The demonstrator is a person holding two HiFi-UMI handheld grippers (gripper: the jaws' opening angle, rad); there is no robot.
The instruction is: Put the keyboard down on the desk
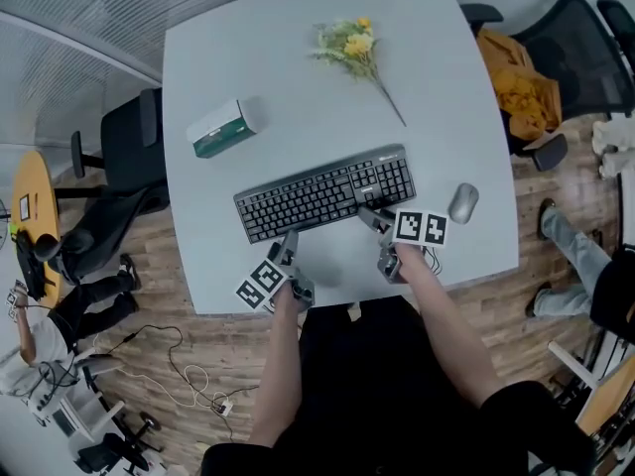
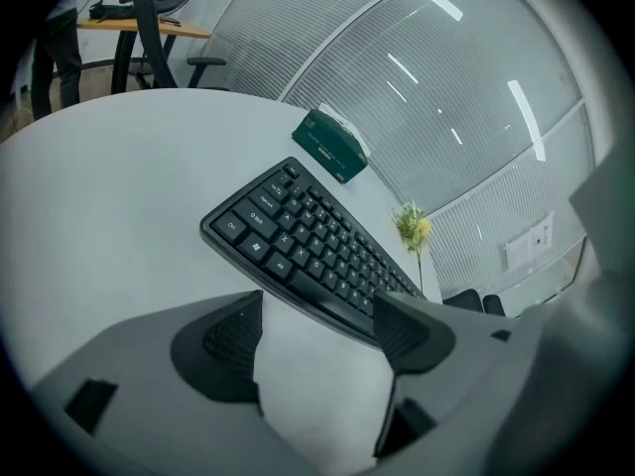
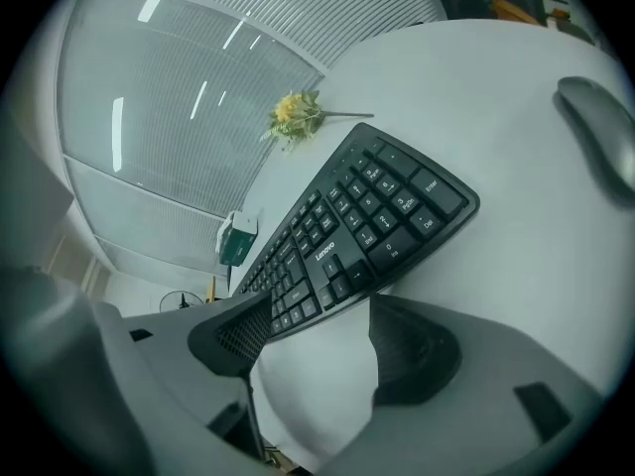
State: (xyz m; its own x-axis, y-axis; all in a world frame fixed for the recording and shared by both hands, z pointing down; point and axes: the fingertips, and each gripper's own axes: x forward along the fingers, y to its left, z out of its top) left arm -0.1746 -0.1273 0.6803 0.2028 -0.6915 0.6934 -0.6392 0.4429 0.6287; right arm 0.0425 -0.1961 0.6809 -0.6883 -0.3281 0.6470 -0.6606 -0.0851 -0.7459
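The black keyboard (image 1: 325, 193) lies flat on the white desk (image 1: 298, 77), slightly slanted, with its front edge toward me. My left gripper (image 1: 289, 245) sits just below the keyboard's left half. In the left gripper view the keyboard (image 2: 308, 246) lies just past the gripper (image 2: 317, 330), whose jaws stand wide apart with only bare desk between them. My right gripper (image 1: 374, 219) is at the front edge of the keyboard's right end. In the right gripper view that gripper (image 3: 322, 340) is open too, its tips at the edge of the keyboard (image 3: 357, 226), and the pads press on nothing.
A grey mouse (image 1: 463, 202) lies right of the keyboard. A green and white box (image 1: 225, 128) stands at the back left, and a yellow flower sprig (image 1: 352, 48) lies at the back. Office chairs (image 1: 134, 147) and people's legs surround the desk.
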